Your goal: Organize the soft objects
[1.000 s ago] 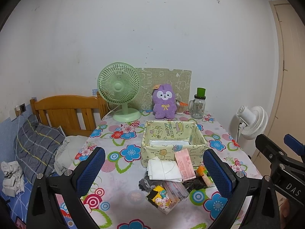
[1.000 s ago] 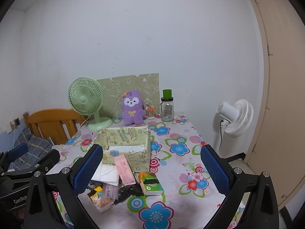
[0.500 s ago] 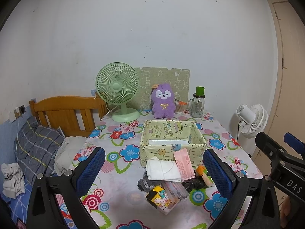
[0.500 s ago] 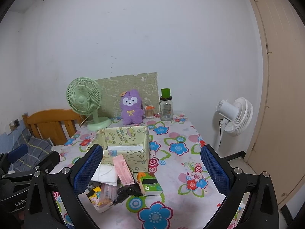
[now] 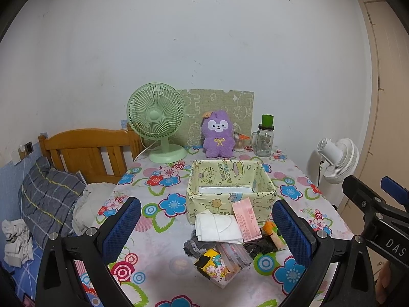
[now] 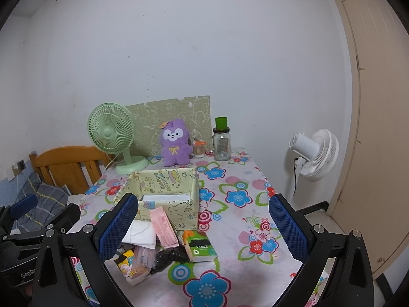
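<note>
The soft things, a white mask (image 5: pixel 217 226), pink packet (image 5: pixel 246 218) and dark cloth (image 5: pixel 195 247), lie heaped low in the middle of the frame on the bench (image 5: pixel 163 230), touching the front of the yellow box (image 5: pixel 230 181). Both the left claw (image 5: pixel 205 230) and the right claw (image 6: pixel 202 226) hover spread wide and empty, so nothing seems started. Next comes lowering onto one piece. The box reads "HAPPY BIRTHDAY".

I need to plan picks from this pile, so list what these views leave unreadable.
- Storage box contents: both views, walls hide all but a white layer.
- Grey and black soft items: left view, buried under the white mask.
- Pile's left side: right view, covered by the right gripper.
- Pink packet print: too small.
</note>
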Demonstrator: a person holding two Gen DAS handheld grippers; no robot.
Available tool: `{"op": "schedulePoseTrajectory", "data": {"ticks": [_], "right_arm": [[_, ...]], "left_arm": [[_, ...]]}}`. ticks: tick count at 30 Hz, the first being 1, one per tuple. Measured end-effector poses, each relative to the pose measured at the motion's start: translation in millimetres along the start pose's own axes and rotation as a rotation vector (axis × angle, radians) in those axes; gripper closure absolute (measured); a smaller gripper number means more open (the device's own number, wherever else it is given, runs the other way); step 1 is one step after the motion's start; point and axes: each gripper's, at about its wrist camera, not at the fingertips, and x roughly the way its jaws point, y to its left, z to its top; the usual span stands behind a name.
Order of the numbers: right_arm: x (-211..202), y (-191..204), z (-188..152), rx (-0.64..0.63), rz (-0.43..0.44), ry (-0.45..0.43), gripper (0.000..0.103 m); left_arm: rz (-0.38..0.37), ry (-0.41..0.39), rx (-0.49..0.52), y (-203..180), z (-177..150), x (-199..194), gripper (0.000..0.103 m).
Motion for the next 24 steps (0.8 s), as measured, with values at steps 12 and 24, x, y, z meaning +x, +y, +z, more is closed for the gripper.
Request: {"op": "schedulePoseTrajectory", "data": {"ticks": [12, 24], "right_arm": [[8, -2, -2, 0.001, -0.018, 0.008, 0.0], [40, 5, -9, -0.037, -0.018, 0.061, 0.0]], "left_arm": [[-0.007, 0.017, 0.004, -2, -3, 11, 0.0], [-0.03, 0.087, 0.022, -10, -13, 43, 0.0]]}}
